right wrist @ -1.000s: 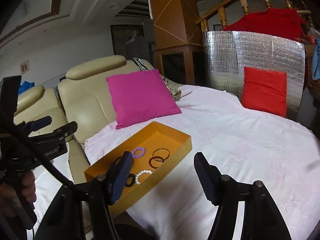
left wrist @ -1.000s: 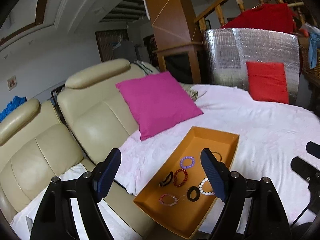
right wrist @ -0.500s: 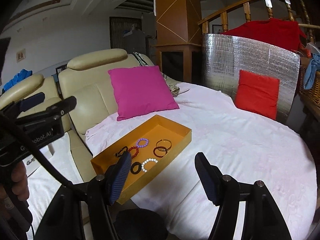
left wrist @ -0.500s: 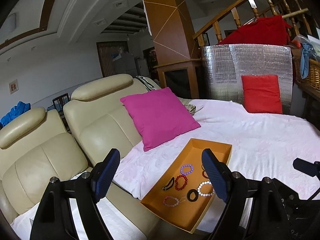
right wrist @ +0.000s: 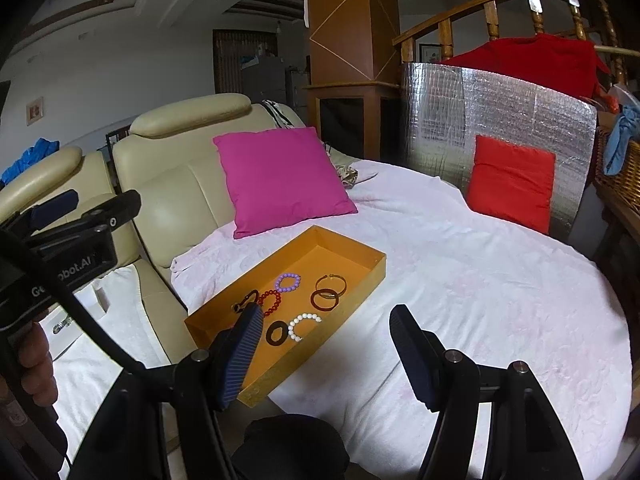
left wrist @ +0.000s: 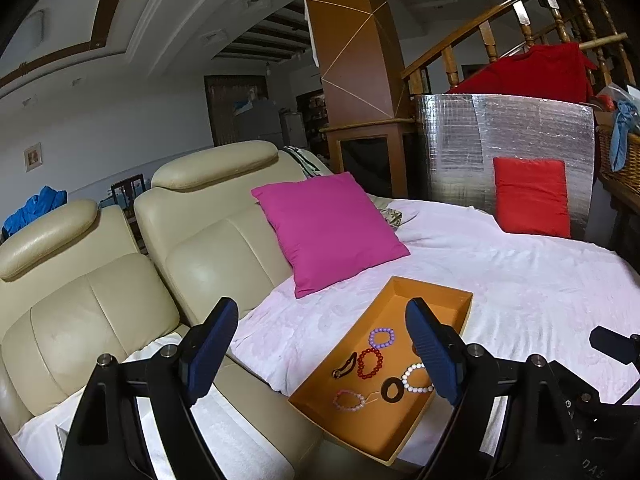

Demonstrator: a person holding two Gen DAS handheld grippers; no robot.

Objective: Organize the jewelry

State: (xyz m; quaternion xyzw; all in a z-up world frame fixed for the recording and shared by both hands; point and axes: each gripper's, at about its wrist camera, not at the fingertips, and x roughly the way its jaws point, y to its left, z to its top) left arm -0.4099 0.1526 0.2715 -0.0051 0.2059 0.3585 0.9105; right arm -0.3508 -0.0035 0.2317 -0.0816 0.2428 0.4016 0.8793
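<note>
1. Orange tray (right wrist: 362, 276) is sitting at the 9 o'clock edge of the round white-covered surface (right wrist: 500, 300), its near corner overhanging the rim toward the beige sofa (left wrist: 100, 300).
2. Open room: the cloth is running bare from the tray out to 3 o'clock; the far half of the tray floor is bare too.
3. Jewelry is lying in the tray's near half: purple bead bracelet (right wrist: 287, 282), red bead bracelet (right wrist: 269, 302), white bead bracelet (right wrist: 303, 325), black ring (right wrist: 276, 333), dark bangle (right wrist: 324, 298), thin gold bangle (right wrist: 330, 283), black clip (right wrist: 245, 301). Left view is also showing a pink bead bracelet (left wrist: 349, 399) nearest the corner.
4. Left claw (left wrist: 322, 354) is hanging with its fingers apart, holding nothing, over the sofa-surface gap with its right finger in front of the tray.
5. Right claw (right wrist: 326, 354) is hanging with its fingers apart and holding nothing, straddling the tray's long right wall.
6. Around: pink cushion (right wrist: 280, 178) is sitting at 11 o'clock just behind the tray, red cushion (right wrist: 512, 180) at 1 o'clock is leaning on a silver foil panel (right wrist: 492, 108).
7. Versus 1 s ago: both claws are sitting further back, so the tray is appearing smaller; the jewelry is keeping the same layout; finger gap unchanged.
</note>
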